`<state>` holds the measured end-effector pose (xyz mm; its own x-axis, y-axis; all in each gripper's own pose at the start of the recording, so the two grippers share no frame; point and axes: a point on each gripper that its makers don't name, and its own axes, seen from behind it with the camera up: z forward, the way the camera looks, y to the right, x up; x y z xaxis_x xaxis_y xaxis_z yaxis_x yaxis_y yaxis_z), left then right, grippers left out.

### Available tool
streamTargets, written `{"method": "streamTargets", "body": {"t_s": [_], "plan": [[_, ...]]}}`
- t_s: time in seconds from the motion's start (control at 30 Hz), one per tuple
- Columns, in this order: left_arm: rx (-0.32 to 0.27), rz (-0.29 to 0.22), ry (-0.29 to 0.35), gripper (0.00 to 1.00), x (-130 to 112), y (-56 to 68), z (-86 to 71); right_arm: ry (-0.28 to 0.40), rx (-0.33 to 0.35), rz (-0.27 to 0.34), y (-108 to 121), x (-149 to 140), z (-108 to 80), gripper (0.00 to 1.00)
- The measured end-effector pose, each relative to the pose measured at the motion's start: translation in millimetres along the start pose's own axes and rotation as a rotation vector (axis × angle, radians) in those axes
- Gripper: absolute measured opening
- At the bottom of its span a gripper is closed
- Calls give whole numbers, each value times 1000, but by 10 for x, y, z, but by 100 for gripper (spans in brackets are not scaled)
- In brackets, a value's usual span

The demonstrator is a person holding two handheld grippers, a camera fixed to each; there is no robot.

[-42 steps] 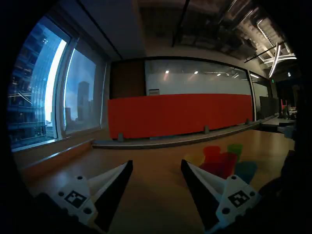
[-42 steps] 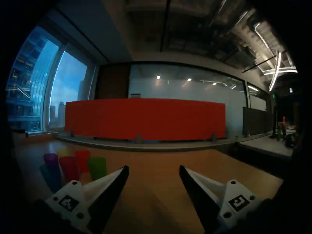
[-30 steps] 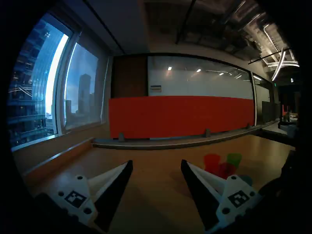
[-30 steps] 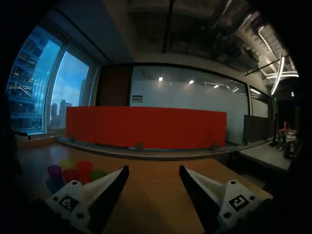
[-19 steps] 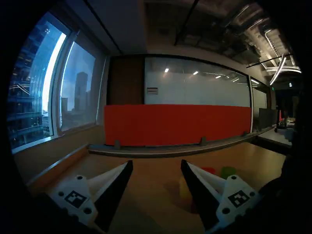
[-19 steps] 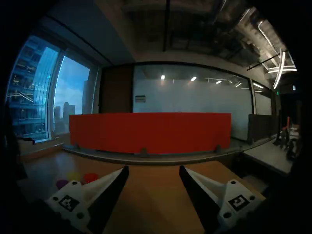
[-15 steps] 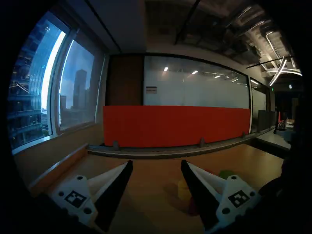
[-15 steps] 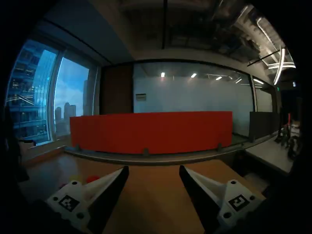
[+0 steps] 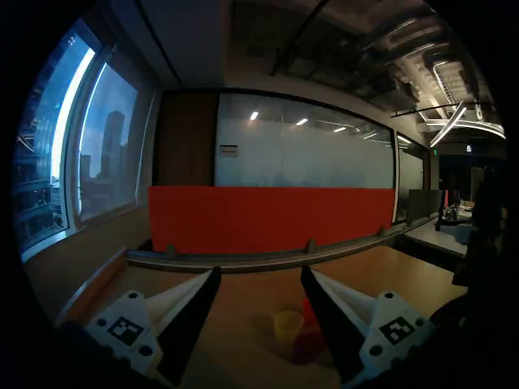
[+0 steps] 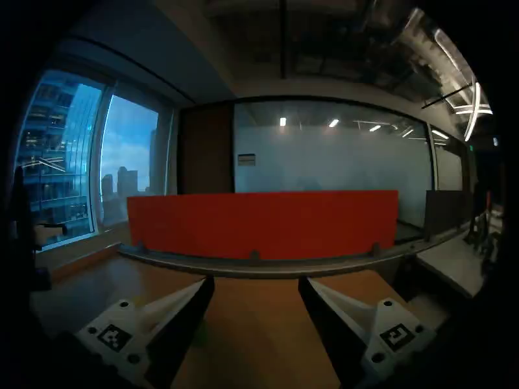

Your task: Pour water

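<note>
1. Hovering above the wooden table, the left gripper has its fingers spread wide, with nothing between them.
2. A yellow cup stands on the table low in the gap, nearer to the right-hand finger; a red cup is just beside it, maybe touching, the light is too dim to decide.
3. The right gripper is spread wide too and holds nothing, facing a red partition.

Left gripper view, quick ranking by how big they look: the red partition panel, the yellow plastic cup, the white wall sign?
1. red partition panel, largest by far
2. yellow plastic cup
3. white wall sign, smallest

The cup is near and the sign far off, so true sizes stay unsure.
</note>
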<state>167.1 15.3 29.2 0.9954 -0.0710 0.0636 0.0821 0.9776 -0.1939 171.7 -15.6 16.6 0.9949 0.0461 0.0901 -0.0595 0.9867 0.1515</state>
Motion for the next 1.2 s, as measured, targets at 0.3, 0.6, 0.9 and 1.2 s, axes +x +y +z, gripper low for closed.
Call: {"method": "streamTargets", "body": {"t_s": [0.3, 0.6, 0.9, 1.2], "plan": [[-164, 14, 7, 91, 93, 367, -77, 8, 180, -18, -350, 111, -71, 100], [-308, 14, 11, 91, 115, 666, -198, 19, 355, -31, -681, 201, -201, 100], [-393, -5, -23, 91, -1, 792, -213, -7, 419, -40, -810, 191, -256, 100], [-465, 42, -86, 91, -332, 941, -278, -72, 452, -92, -861, 35, -278, 100]]}}
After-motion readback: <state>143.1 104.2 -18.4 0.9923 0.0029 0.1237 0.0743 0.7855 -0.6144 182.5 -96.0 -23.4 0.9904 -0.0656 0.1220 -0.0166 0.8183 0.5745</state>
